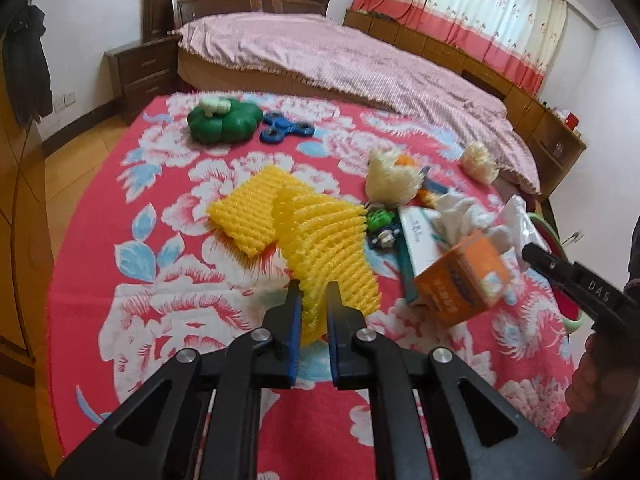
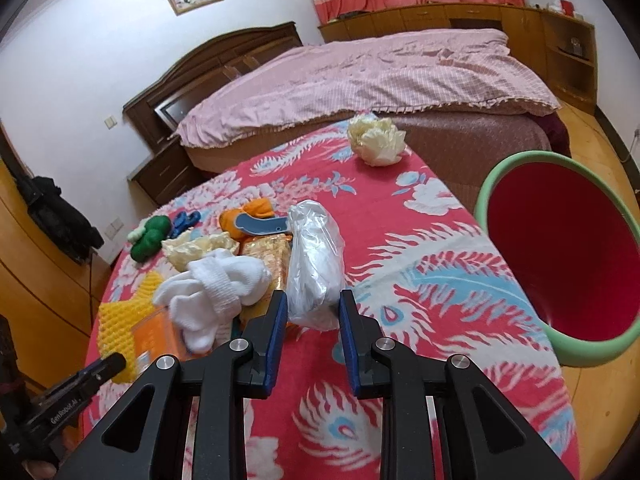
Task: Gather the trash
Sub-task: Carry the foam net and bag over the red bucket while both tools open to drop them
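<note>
My left gripper [image 1: 313, 294] is shut on the near end of a yellow foam net [image 1: 320, 240] that trails away over the red flowered cloth [image 1: 160, 320]; the net also shows in the right wrist view [image 2: 120, 320]. My right gripper [image 2: 313, 304] stands around the near end of a crumpled white plastic bag [image 2: 316, 256], jaws a bag's width apart. The green bin with a red inside [image 2: 560, 256] sits on the floor to the right. An orange carton [image 1: 464, 276], white socks [image 2: 216, 288] and cream paper balls [image 1: 394, 180] [image 2: 378, 140] lie on the cloth.
A green toy [image 1: 220, 118], a blue fidget spinner [image 1: 286, 128], a tissue box [image 1: 416, 236] and small toys lie among the trash. A bed with a pink cover [image 1: 360, 64] stands behind. Wooden cabinets [image 2: 520, 20] line the far wall.
</note>
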Tool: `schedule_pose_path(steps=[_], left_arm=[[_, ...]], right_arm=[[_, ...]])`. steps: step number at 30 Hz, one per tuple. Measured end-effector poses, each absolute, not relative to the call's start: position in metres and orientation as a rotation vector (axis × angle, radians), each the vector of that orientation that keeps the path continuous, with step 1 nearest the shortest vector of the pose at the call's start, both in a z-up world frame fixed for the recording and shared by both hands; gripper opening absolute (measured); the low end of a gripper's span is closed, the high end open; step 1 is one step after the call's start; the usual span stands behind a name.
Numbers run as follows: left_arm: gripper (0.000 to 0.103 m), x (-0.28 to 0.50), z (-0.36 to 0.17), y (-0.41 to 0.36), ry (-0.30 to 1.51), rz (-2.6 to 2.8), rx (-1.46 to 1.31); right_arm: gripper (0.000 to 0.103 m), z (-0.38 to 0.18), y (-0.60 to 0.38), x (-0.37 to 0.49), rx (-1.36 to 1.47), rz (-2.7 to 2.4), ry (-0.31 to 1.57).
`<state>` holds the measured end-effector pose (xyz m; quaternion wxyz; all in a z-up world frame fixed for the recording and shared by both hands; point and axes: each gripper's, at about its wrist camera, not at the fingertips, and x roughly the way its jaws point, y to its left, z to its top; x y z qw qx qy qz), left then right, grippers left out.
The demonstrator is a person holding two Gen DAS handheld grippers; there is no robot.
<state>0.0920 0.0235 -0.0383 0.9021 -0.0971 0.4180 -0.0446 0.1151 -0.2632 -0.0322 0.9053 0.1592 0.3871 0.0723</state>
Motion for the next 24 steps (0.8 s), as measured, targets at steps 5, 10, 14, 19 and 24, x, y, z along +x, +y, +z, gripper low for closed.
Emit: schedule_pose_path(steps=[5,10,14,19,24], left_arm=[[0.010,0.075,-0.011,0.022,0.787,-0.102,-0.195],[0.010,0.063,0.013,0.016,0.723,-0.117,-0.174],[0.010,0.057,0.028,0.002,0.686,-0.149,-0.148],[0.010,0.061,0.042,-0.024,0.658,-0.210,-0.117],[0.010,0.075,0.043,-0.058,0.676,-0.277,-0.100]], right_arm=[[0.026,-0.018,-0.270,0.093,0.343,0.142,0.767],[0.026,-0.003,-0.279,0.072,0.349,0.127,0.735],[0.026,0.007,-0.289,0.058,0.365,0.111,0.717],[0.026,0.019,-0.308,0.045,0.379,0.075,0.677],[0.026,0.025,-0.328,0.036,0.421,0.040,0.642]])
